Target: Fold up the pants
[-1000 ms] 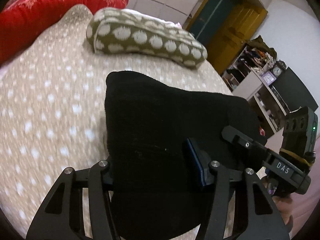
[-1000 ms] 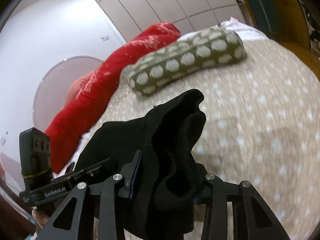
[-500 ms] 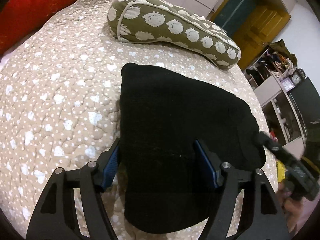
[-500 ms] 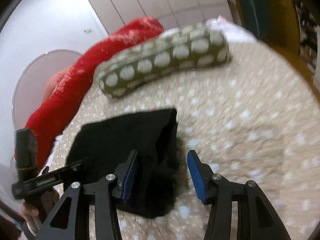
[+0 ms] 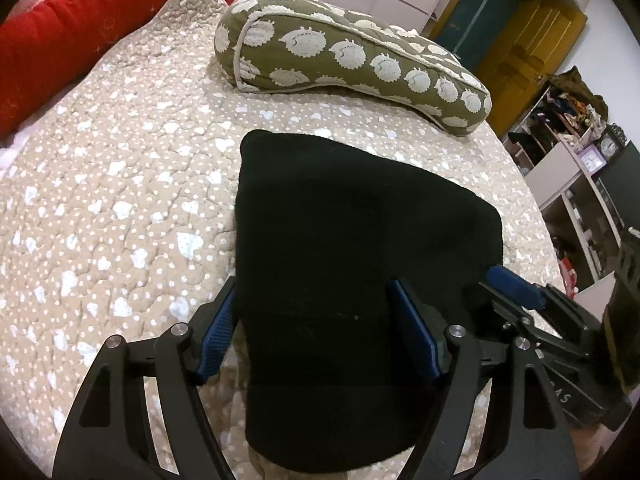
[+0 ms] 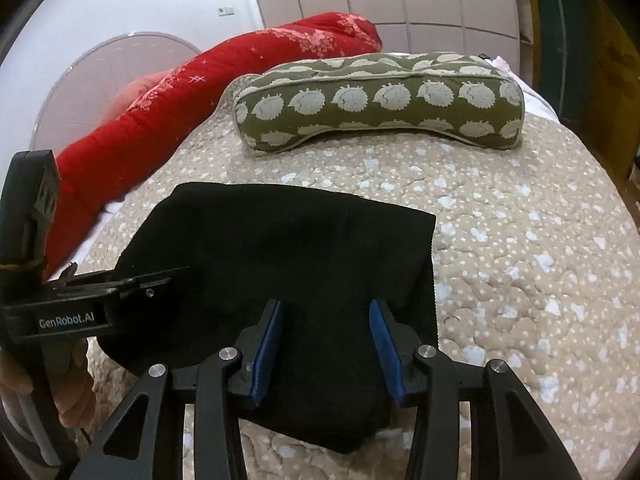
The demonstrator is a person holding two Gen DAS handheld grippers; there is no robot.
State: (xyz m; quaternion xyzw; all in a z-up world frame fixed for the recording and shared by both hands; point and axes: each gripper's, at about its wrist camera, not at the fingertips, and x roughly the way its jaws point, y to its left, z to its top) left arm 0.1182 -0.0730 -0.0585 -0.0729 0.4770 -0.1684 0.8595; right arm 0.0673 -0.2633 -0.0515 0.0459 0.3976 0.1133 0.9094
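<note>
We have the folded pants (image 5: 360, 280) flat on the bed (image 5: 120, 200), left gripper (image 5: 320, 340) opening, right gripper (image 6: 326, 344) closing, neither pinching; a snagged pad could undo the fold.

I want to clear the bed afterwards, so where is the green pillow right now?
In both wrist views the green pillow lies at the far end of the quilt, beyond the black pants, with the red blanket to its left.

bed: beige dotted quilt (image 5: 120, 184) | pillow: olive hedgehog-print bolster (image 5: 344, 60) lay near headboard | blanket: red roll (image 6: 200, 92) alongside | shelves (image 5: 568, 168) stood beyond
</note>
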